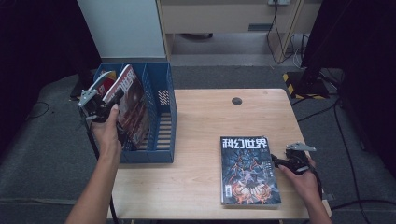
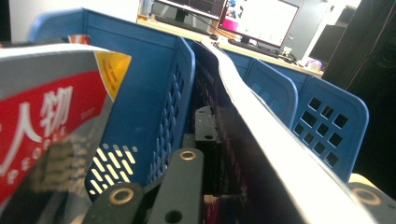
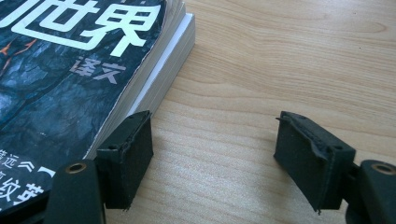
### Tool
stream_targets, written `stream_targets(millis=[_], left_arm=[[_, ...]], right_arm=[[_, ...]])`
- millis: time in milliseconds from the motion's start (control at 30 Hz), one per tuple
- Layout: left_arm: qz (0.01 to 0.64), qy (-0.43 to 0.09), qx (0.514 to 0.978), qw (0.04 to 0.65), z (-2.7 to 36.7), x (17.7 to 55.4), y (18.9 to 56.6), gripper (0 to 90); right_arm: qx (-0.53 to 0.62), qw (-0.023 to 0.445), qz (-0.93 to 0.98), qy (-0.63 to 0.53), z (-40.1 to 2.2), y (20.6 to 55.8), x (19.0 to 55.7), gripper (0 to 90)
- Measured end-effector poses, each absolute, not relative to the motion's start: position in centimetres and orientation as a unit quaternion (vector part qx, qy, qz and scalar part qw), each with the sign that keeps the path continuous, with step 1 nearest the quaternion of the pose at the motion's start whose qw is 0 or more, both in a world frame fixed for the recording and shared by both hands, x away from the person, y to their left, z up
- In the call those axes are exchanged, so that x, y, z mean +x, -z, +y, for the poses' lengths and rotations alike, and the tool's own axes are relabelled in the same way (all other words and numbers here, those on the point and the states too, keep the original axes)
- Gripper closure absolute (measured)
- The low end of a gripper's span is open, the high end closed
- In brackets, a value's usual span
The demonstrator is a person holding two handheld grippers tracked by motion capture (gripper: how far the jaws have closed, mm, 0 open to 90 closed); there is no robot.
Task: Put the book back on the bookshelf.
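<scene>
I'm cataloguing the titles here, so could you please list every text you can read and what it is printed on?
"科幻世界": white title on the dark magazine lying on the table.
"译文": smaller white print under that title, in the right gripper view.
"人物" and "PEOPLE": white on the red cover in the blue rack.
Title on the magazine in the left tongs: too blurred.
Other small print on the dark magazine: unreadable.

Wooden table (image 1: 196, 182); blue rack (image 1: 161, 116); magazine (image 1: 247, 170)

Bare tabletop (image 1: 201, 121) is lying open between the blue file rack (image 1: 161, 112) and the flat magazine (image 1: 248, 170); inside that rack, upright magazines (image 1: 133, 105) are crowding the left slots.
</scene>
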State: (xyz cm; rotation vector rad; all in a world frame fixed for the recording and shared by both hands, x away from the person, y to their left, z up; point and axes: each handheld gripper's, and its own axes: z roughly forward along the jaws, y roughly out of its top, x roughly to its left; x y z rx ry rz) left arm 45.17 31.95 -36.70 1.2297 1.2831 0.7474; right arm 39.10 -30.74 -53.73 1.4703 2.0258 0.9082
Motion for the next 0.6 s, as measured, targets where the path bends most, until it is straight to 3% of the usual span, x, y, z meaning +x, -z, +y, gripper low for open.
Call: stream_targets(millis=[600], left_arm=[[0.558,-0.313,0.507,0.578,31.4,46.0,37.9,83.1]], right_arm=[[0.536,0.236,0.739,-0.332,-30.8,53.7,39.1,27.5]])
